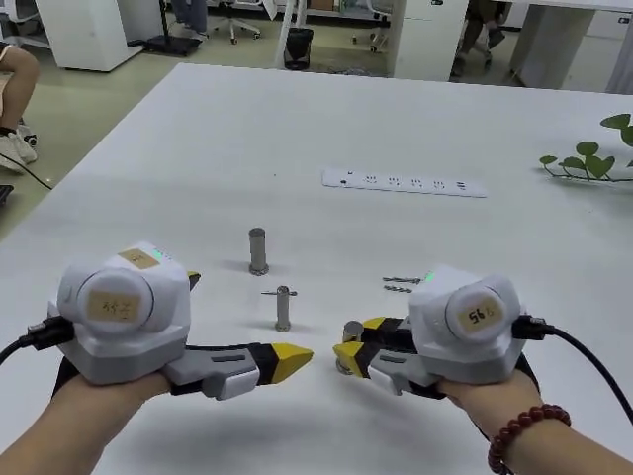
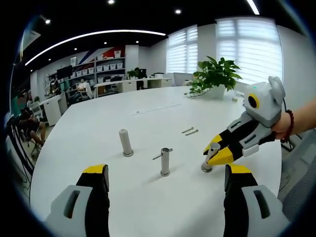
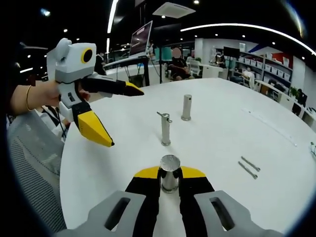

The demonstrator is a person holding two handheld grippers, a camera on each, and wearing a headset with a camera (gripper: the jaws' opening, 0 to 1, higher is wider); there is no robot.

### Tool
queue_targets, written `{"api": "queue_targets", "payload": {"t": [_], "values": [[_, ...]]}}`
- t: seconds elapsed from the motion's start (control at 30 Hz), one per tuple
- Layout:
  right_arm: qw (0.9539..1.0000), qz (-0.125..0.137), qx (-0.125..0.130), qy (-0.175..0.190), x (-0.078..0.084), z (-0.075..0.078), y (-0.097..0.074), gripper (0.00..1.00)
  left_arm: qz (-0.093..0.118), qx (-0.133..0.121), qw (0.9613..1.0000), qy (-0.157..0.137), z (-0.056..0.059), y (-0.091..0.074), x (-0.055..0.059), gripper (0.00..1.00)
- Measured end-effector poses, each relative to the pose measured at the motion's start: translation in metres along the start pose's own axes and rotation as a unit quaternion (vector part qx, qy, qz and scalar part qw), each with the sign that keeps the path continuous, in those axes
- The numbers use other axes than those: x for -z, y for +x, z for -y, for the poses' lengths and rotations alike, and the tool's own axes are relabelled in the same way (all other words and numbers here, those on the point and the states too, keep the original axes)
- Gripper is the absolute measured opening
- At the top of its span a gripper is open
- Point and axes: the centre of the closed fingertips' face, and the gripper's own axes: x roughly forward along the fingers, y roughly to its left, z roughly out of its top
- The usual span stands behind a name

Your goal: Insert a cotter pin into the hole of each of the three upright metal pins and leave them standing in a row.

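Observation:
Three upright metal pins stand on the white table (image 1: 297, 139). The far pin (image 1: 258, 250) (image 2: 126, 142) (image 3: 186, 107) is bare. A cotter pin runs through the top of the middle pin (image 1: 283, 308) (image 2: 165, 161) (image 3: 166, 129). My right gripper (image 1: 356, 341) (image 3: 170, 174) (image 2: 217, 148) is shut on the near pin (image 1: 352, 331) (image 3: 170, 170) (image 2: 211, 157), which rests on the table. To the left of it my left gripper (image 1: 242, 322) (image 2: 166, 170) (image 3: 123, 117) is open and holds nothing. Two loose cotter pins (image 1: 401, 284) (image 2: 189, 131) (image 3: 249, 167) lie right of the row.
A white power strip (image 1: 404, 182) lies further back on the table. Plant leaves (image 1: 588, 158) reach in at the right edge. Chairs, desks and seated people stand beyond the table's far edge.

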Motion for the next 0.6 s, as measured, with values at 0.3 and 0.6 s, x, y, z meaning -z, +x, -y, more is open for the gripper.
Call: {"api": "queue_targets", "payload": {"t": [0.3,0.6], "values": [[0.9994,0.017,0.006,0.03,-0.0016,-0.0001,0.0001,0.11,-0.004,0.001,1.0,0.001,0.0028,-0.001,0.0027,0.98],[0.999,0.025,0.012,0.034,-0.0034,0.0015,-0.0063,0.2,0.0,0.003,0.9999,0.01,0.0073,-0.0019,-0.0015,0.98]]}}
